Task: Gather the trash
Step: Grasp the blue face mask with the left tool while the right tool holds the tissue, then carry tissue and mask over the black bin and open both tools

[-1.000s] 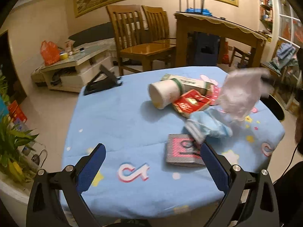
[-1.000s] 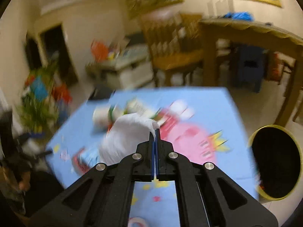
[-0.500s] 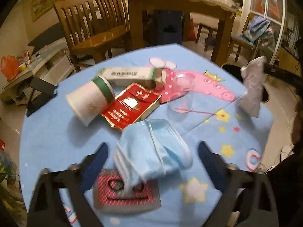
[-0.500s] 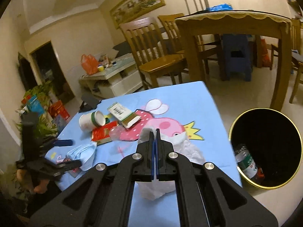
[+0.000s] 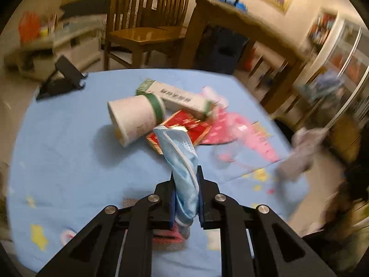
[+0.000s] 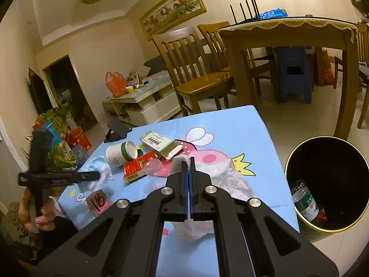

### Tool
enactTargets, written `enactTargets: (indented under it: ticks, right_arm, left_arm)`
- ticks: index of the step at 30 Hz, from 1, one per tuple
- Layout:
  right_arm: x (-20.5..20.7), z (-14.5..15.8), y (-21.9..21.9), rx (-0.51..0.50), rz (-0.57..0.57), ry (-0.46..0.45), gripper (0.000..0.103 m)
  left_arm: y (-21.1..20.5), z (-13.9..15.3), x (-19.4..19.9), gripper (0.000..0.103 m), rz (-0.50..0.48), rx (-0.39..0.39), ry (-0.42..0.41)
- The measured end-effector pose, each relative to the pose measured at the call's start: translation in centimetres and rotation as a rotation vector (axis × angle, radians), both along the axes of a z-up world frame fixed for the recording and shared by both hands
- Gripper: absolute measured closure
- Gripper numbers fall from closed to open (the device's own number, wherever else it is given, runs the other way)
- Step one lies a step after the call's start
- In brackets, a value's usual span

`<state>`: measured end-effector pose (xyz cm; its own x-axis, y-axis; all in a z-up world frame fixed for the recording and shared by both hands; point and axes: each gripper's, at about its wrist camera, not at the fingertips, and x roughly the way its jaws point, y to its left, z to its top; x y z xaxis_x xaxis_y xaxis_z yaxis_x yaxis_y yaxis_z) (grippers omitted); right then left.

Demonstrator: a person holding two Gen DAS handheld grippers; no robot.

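Left tool (image 5: 186,177) has just closed, pinching mask (image 5: 182,159) above counter (image 5: 69,150). Right tool (image 6: 189,164) pressed together on plastic bag (image 6: 221,175); bin (image 6: 329,184) beside counter.

Living-room furniture around a blue cartoon-print tablecloth (image 6: 239,124).

Two slatted wooden chairs (image 6: 198,69) are seen beyond the cloth's far edge, beside a tall wooden table (image 6: 286,30). A blue plastic stool (image 6: 294,73) is tucked under it. An orange plastic bag (image 6: 115,83) is set on a low white coffee table (image 6: 143,101), far left.
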<state>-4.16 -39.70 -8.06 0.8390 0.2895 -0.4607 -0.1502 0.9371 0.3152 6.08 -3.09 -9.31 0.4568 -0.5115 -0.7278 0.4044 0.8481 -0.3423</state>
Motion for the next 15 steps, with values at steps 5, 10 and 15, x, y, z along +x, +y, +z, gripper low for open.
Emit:
enactTargets:
  ticks: [5, 10, 15]
  right_arm:
    - [0.0, 0.0, 0.5, -0.011, 0.004, 0.004, 0.102]
    - [-0.3, 0.3, -0.1, -0.001, -0.015, -0.009, 0.102]
    - [-0.6, -0.2, -2.1, 0.030, -0.068, 0.011, 0.102]
  left_arm:
    - [2.1, 1.9, -0.7, 0.090, -0.029, -0.220, 0.038]
    - [-1.1, 3.5, -2.3, 0.089, -0.030, -0.066, -0.057]
    - [-6.4, 4.5, -3.5, 0.089, -0.061, 0.081, -0.169]
